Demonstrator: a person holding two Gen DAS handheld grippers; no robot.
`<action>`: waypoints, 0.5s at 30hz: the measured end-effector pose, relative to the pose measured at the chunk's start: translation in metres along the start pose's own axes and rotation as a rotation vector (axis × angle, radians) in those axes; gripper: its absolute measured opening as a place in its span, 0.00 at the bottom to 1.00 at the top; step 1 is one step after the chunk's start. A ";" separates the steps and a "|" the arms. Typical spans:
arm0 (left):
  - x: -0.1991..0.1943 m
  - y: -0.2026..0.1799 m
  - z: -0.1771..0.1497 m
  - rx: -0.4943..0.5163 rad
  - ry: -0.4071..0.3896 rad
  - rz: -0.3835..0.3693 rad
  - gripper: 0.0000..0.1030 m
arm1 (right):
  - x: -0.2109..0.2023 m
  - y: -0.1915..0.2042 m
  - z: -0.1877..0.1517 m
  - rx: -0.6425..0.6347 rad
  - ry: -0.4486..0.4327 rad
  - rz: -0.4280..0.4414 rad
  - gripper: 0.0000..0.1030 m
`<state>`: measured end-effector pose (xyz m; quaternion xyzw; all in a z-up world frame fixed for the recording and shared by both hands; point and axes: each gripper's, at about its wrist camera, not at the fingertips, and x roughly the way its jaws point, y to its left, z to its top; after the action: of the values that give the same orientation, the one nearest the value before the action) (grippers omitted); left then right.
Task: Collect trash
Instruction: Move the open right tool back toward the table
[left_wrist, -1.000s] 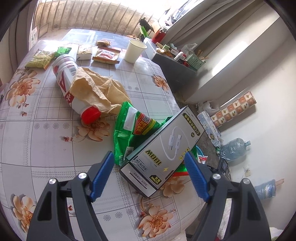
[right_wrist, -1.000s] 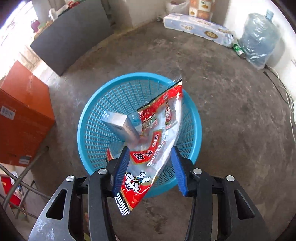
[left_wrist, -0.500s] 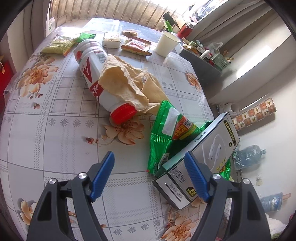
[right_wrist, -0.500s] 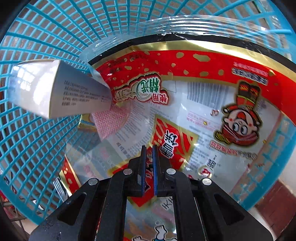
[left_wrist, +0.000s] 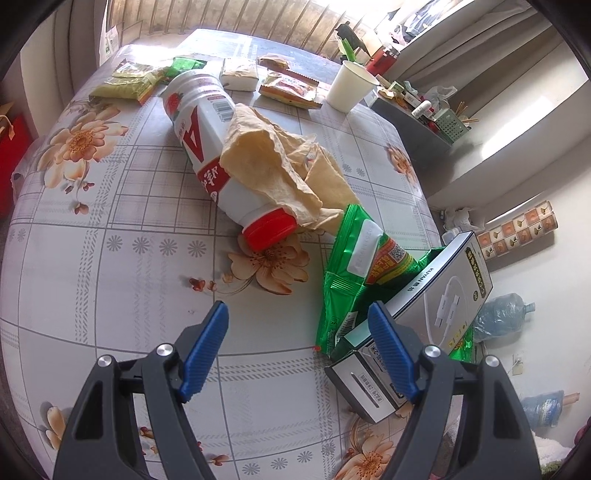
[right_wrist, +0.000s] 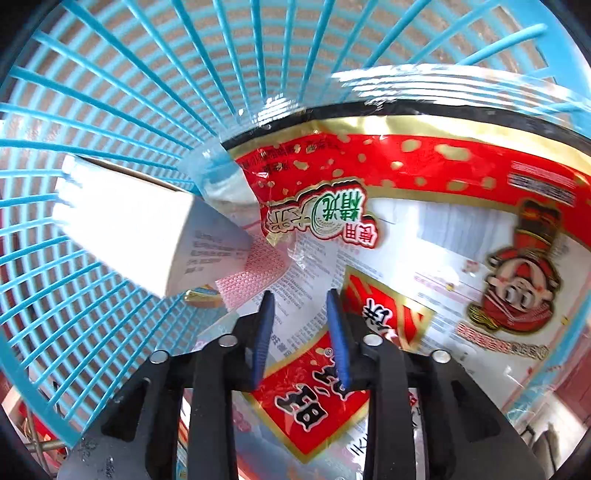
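Now right gripper (right_wrist: 300, 334) fingers parted, just opening; red wrapper (right_wrist: 424, 236) released in basket (right_wrist: 110, 92).

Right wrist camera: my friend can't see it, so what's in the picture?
The right gripper hangs open inside a blue basket, just above a shiny red snack bag. A white box lies in the basket too, beside the bag.

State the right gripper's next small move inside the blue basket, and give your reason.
Probably lift the right gripper straight out. Its jaws have just been opening, and the red snack bag already lies in the blue basket beside a white box.
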<state>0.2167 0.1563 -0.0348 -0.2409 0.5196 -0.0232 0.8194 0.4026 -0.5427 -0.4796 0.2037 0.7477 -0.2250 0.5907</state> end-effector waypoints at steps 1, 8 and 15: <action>-0.002 0.000 -0.002 0.002 -0.003 -0.011 0.74 | -0.010 -0.003 -0.004 0.005 -0.026 0.021 0.33; -0.030 0.002 -0.017 0.019 -0.058 -0.061 0.74 | -0.095 -0.059 -0.055 0.123 -0.230 0.277 0.38; -0.055 0.003 -0.046 0.082 -0.126 -0.074 0.74 | -0.224 -0.067 -0.143 0.066 -0.469 0.579 0.47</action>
<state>0.1510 0.1579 -0.0061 -0.2273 0.4564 -0.0597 0.8582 0.3003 -0.5233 -0.2263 0.3687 0.4959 -0.1129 0.7781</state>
